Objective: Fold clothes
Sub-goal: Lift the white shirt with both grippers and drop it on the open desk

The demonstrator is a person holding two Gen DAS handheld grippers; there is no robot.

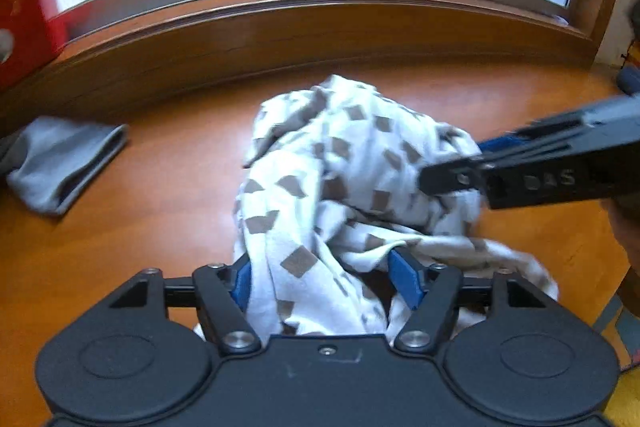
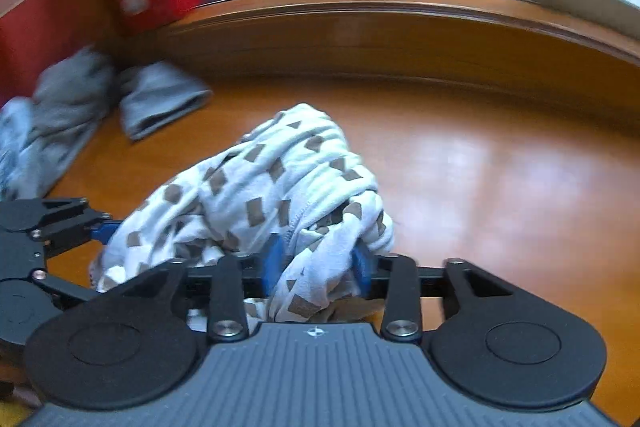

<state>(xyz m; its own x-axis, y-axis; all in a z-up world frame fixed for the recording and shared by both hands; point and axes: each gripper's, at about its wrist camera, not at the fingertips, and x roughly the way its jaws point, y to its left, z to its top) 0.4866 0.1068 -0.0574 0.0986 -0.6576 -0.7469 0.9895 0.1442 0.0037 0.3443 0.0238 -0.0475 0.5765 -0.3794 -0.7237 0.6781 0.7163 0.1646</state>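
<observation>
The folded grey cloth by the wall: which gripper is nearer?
Left. The left gripper sits on the patterned garment's side facing the grey cloth; the right gripper is on the garment's far side.

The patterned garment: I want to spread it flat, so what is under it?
Around the patterned garment only the bare wooden tabletop shows, so it seems to rest directly on that. Whatever lies beneath the bunched folds is covered and cannot be seen.

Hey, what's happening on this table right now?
A person is working a crumpled white garment with brown squares, one tool per hand. The left tool and right tool each have bunched fabric between their blue pads. It lies unfolded on the wooden table; grey clothes sit aside.
</observation>
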